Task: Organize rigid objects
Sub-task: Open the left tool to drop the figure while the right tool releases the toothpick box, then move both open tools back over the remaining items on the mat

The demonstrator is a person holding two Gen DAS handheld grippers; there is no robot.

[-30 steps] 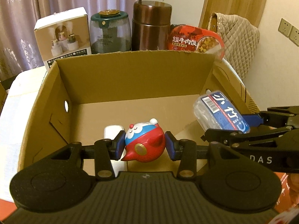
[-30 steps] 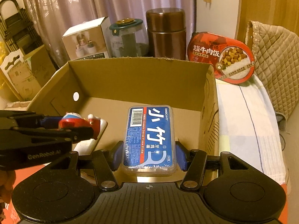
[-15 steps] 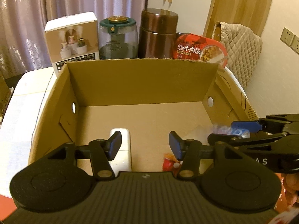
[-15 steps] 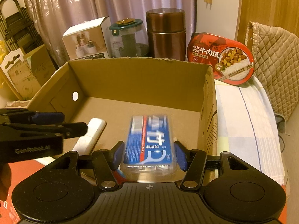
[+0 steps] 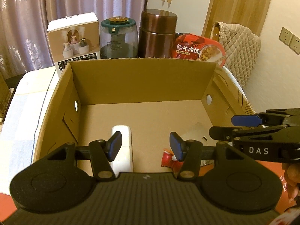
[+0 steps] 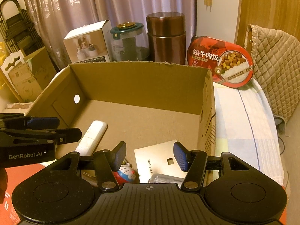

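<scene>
Both loads have just been let go into the cardboard box. The red toy figure, held a second ago between the fingers of the left gripper, now lies on the box floor. The clear floss-pick case, held until half a second ago by the right gripper, is seen resting on a white TP-LINK box. Both pairs of fingers are spread and empty. Two items are thereby judged stowed. Each item lies below and nearer than its fingers, untouched.
</scene>
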